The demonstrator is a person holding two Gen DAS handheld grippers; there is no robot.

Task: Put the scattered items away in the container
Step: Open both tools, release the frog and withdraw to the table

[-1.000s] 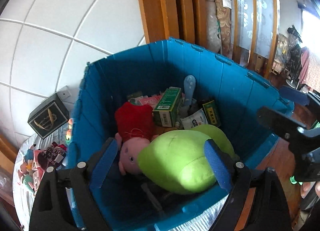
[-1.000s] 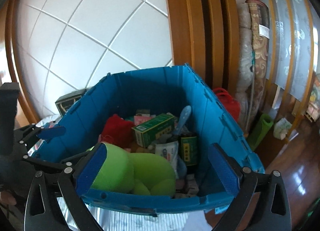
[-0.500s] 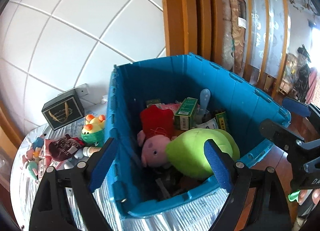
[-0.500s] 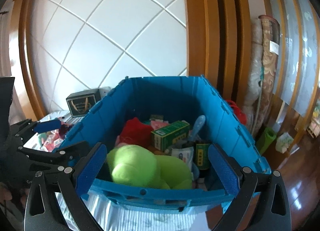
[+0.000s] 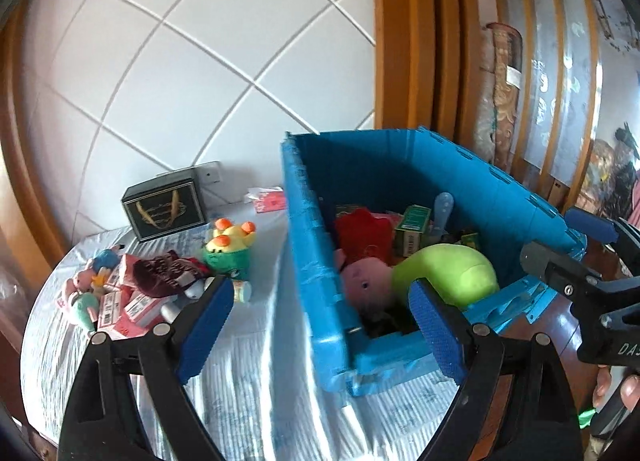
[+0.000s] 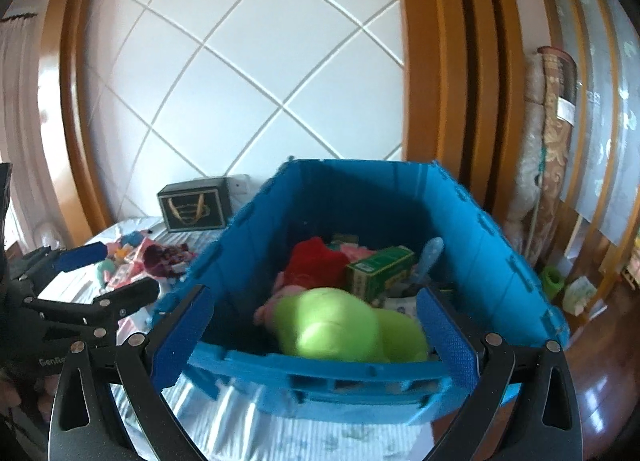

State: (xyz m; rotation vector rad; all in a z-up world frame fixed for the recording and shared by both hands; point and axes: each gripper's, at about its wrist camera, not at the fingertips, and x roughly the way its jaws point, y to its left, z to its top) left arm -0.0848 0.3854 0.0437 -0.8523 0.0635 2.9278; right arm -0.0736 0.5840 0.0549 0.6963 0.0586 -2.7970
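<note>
Blue crate [image 5: 500,197]: at the table's right edge, already holding a green plush [image 5: 444,269] and boxes
Loose pile [image 5: 132,293]: left on the table, awaiting pickup
Left gripper [image 5: 320,325]: fingers spread, empty
Right gripper [image 6: 316,337]: fingers spread, empty

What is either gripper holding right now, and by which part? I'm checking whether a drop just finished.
Nothing is held. The left gripper and right gripper both stand open and empty; the green plush lies loose in the blue crate.
</note>
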